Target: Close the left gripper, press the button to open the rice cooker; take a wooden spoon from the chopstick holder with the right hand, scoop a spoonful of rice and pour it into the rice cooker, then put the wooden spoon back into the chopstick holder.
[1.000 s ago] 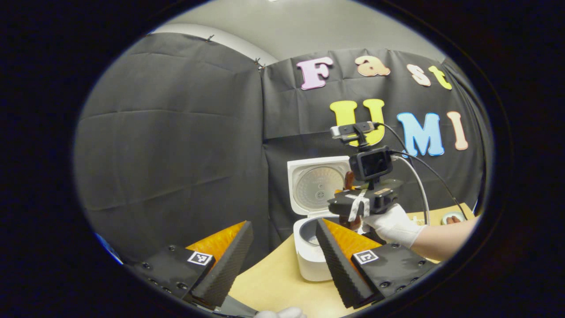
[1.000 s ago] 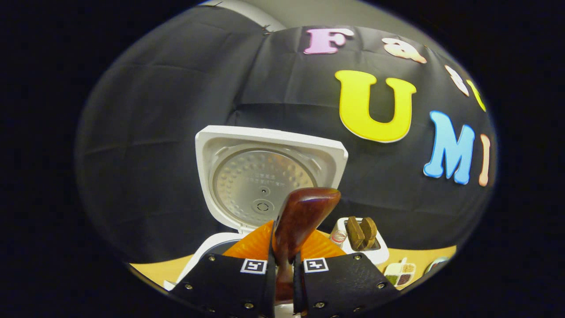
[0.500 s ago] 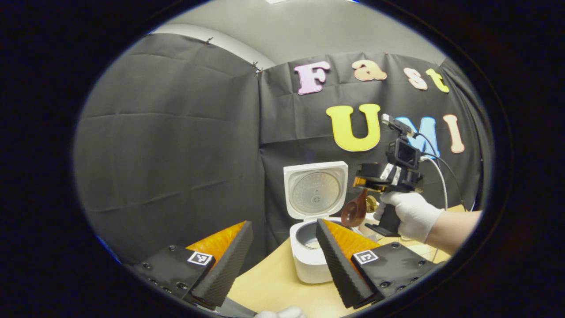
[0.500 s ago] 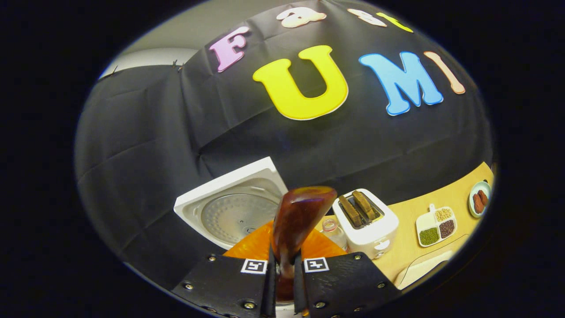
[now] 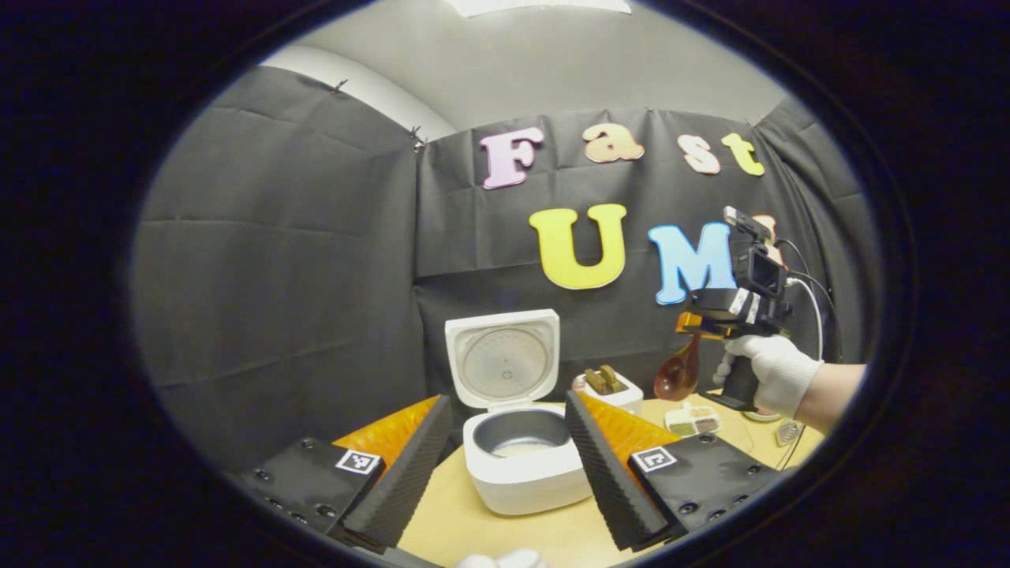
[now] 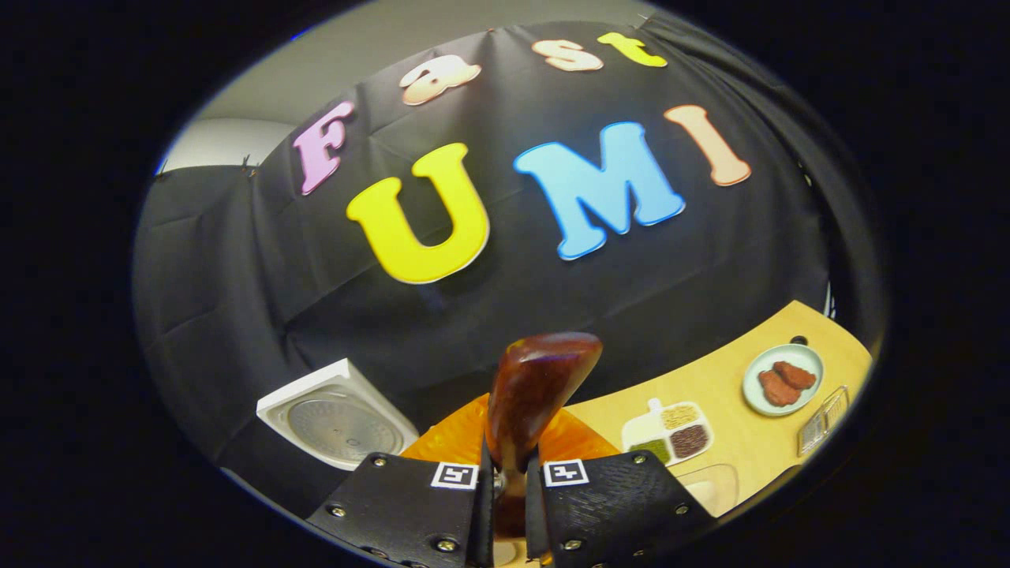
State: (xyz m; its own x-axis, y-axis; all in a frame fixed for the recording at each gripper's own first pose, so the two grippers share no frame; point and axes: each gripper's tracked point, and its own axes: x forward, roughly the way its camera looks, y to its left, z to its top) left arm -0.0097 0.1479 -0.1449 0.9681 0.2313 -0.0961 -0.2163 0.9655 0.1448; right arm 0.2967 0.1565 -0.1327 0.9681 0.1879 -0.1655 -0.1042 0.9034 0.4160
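The white rice cooker [image 5: 525, 481] stands open on the wooden table, lid [image 5: 503, 359] upright, with a little rice in the grey pot. My left gripper [image 5: 506, 402] is open, its fingers wide apart and framing the cooker from a distance, holding nothing. To the right, a gloved hand [image 5: 773, 375] holds my right gripper [image 5: 698, 317] high above the table, with the wooden spoon [image 5: 678, 375] hanging bowl-down from it. In the right gripper view the gripper [image 6: 509, 481] is shut on the spoon's handle and the dark brown bowl [image 6: 536, 383] rises ahead. The cooker lid [image 6: 339, 422] lies off to the lower left.
A white toaster [image 5: 607, 386] with two brown slices stands right of the cooker. A sectioned dish of grains [image 6: 667, 426], a plate with brown pieces [image 6: 781, 379], a clear container [image 6: 710, 485] and a clear grater-like piece [image 6: 821, 422] sit on the table's right part.
The right gripper has carried the spoon to the right, away from the open cooker, past the toaster. The left gripper's view has swung so the cooker now sits between its fingers.
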